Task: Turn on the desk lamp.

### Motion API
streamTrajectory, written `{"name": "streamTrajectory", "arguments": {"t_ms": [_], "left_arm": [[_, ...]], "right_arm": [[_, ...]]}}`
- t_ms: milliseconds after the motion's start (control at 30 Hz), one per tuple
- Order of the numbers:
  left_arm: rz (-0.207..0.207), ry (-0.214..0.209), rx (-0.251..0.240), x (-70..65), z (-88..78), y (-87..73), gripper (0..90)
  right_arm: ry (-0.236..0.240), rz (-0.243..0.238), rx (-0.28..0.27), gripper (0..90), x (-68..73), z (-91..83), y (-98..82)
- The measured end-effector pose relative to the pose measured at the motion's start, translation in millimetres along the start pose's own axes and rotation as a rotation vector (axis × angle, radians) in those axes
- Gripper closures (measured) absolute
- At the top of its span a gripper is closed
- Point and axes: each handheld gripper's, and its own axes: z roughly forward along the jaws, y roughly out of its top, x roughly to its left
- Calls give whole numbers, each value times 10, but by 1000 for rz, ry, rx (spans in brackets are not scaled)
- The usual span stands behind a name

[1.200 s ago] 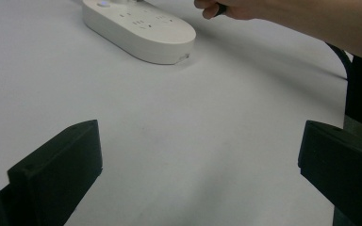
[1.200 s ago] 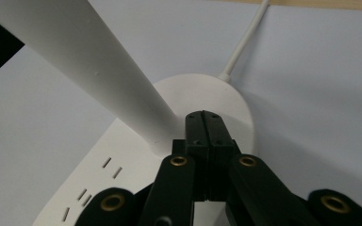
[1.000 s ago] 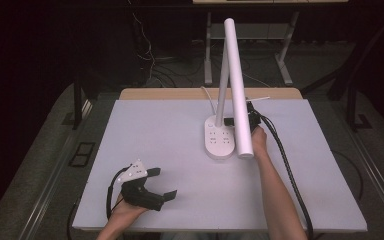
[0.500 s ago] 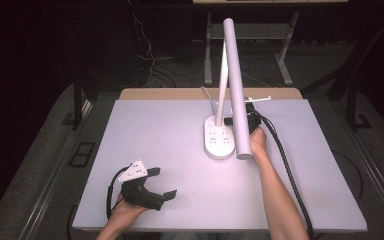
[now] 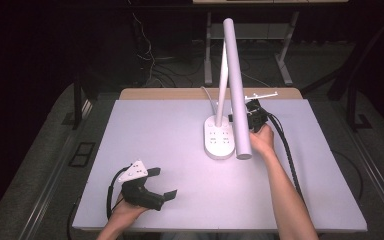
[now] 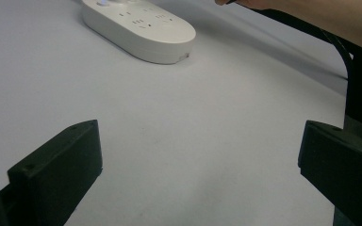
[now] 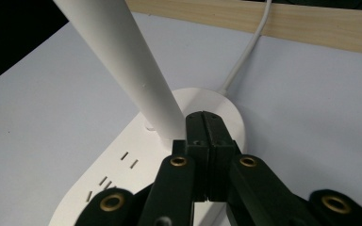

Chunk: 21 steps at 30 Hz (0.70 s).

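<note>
A white desk lamp stands mid-table on an oval base (image 5: 219,144) that carries sockets. Its thin post (image 5: 222,80) rises from the base, and its long tube head (image 5: 236,85) slants down toward me. My right gripper (image 5: 234,119) is just right of the post, partly hidden behind the tube. In the right gripper view its jaws (image 7: 205,123) are pressed together with nothing between them, tips right beside the foot of the post (image 7: 122,66) over the base (image 7: 122,188). My left gripper (image 5: 165,182) lies on the table at the front left, open and holding nothing (image 6: 198,155).
The lamp's white cable (image 7: 245,52) runs off the back over the wooden table edge (image 7: 311,23). A person's right forearm (image 5: 285,195) crosses the table's right half, with the black cable (image 5: 290,160) trailing beside it. The white tabletop (image 5: 155,130) lies bare between the left gripper and the lamp.
The right hand and its gripper have lifted a little beside the lamp's post. The lamp and the left gripper have stayed put.
</note>
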Motion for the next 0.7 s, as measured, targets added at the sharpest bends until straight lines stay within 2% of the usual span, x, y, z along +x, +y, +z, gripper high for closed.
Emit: {"name": "streamTrajectory", "arguments": {"t_ms": [367,400,433,467,500,533,667,700], "left_arm": [[2,-2,-5,-9,3,1,0],[3,-1,-5,-9,3,1,0],[0,-3,-6,-10,3,3,0],[0,-3,-6,-10,3,3,0],[-7,-8,-9,-14,1,6,0],[-14,-17,-15,-18,0,9,0],[-10,-18,-18,-33,13,15,0],[1,-14,-11,-37,13,15,0]], "right_arm": [[11,-49,-13,895,110,-270,33],[8,-43,-19,757,133,-332,33],[21,-37,-23,666,132,-360,33],[36,-34,-23,599,137,-389,32],[33,-35,-25,545,148,-419,30],[33,-35,-25,545,148,-419,30],[15,-46,-35,342,198,-530,2],[5,-59,-34,216,222,-582,-23]]}}
